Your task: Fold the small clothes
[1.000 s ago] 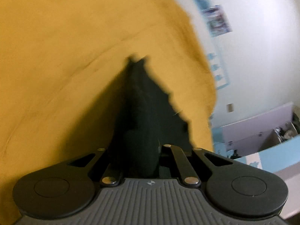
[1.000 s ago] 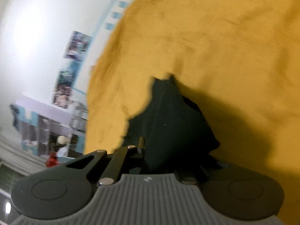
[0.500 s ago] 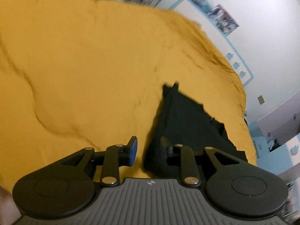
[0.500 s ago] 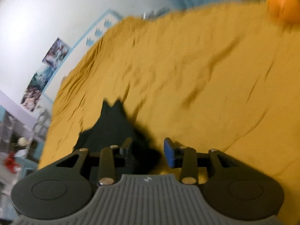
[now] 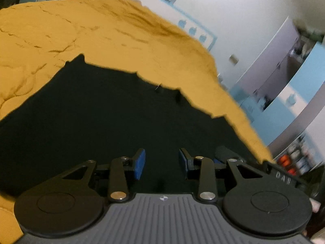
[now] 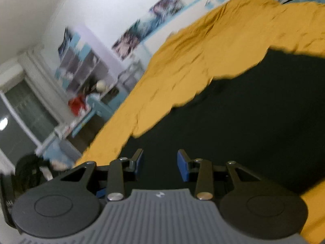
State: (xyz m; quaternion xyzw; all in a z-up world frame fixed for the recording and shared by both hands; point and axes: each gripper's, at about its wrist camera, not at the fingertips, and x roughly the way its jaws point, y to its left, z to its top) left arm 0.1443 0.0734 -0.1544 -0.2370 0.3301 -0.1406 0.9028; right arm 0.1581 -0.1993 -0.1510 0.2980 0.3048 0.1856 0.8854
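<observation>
Both grippers have let go of the black cloth garment point(image 5: 121, 122), which a second ago hung pinched in their jaws. It now lies spread flat on the mustard-yellow bedspread point(image 5: 81, 32). The left gripper point(image 5: 161, 163) is opening with nothing between its blue pads; the right gripper point(image 6: 160, 162) stands released above the cloth.

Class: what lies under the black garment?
The yellow blanket shows all around the garment, so it lies on that. What is directly beneath is covered.
</observation>
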